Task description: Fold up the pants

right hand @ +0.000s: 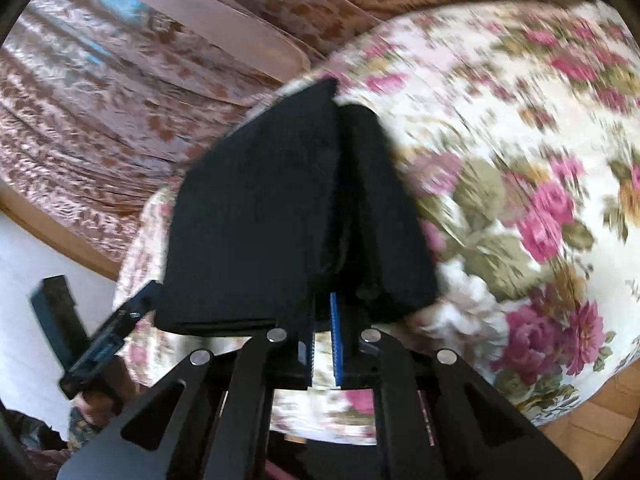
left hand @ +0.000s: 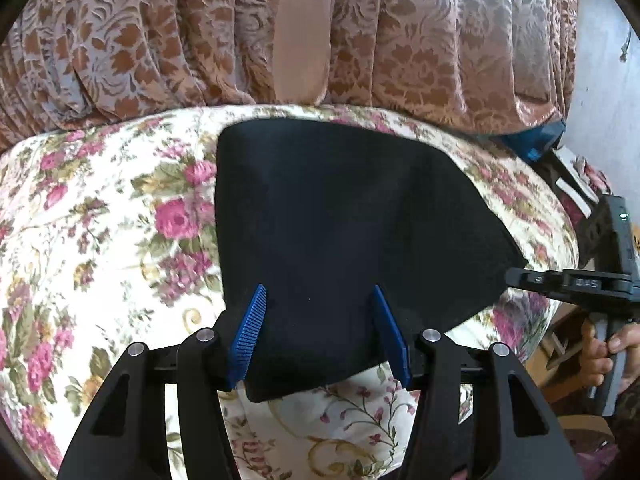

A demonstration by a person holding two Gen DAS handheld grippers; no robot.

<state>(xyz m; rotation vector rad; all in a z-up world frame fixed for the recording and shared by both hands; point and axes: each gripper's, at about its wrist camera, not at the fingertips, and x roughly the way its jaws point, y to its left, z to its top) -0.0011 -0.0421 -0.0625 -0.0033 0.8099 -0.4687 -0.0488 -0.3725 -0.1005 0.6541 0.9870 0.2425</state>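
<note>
**Ana:** Left wrist view first: the black pants [left hand: 340, 240] lie as a folded bundle on the floral cushion [left hand: 100, 240], and the left gripper [left hand: 318, 332] stands about half open with the near edge of the bundle between its blue pads [left hand: 250, 332]. Whether those pads actually press the cloth, I can't say; they flank it.

**Ben:** And over on the other side, the right gripper [right hand: 322, 344] has its blue pads drawn tight together at the near edge of the pants [right hand: 280, 220]. Looks to me like it has pinched a thin layer there, though the cloth covers the tips.

**Ana:** How will this thing handle, do you reckon?

**Ben:** Soft, limp, light. No stiffness at all, so any unsupported part will sag and the stacked layers could slide apart. I'd take it at the corners or along a folded edge, catching all the layers at once.

**Ana:** From the right wrist there's a crease down the middle, two panels leaning together like a tent.

**Ben:** Yes, and what's under that tent is hidden. Black on black, so seams, waistband, pockets: none of it readable. That view is smeared with blur too.

**Ana:** Behind the cushion hangs a patterned curtain [left hand: 160, 40]. The far edge of the pants meets it closely, and the hand [left hand: 604, 354] at the right is cut off by the frame.
</note>
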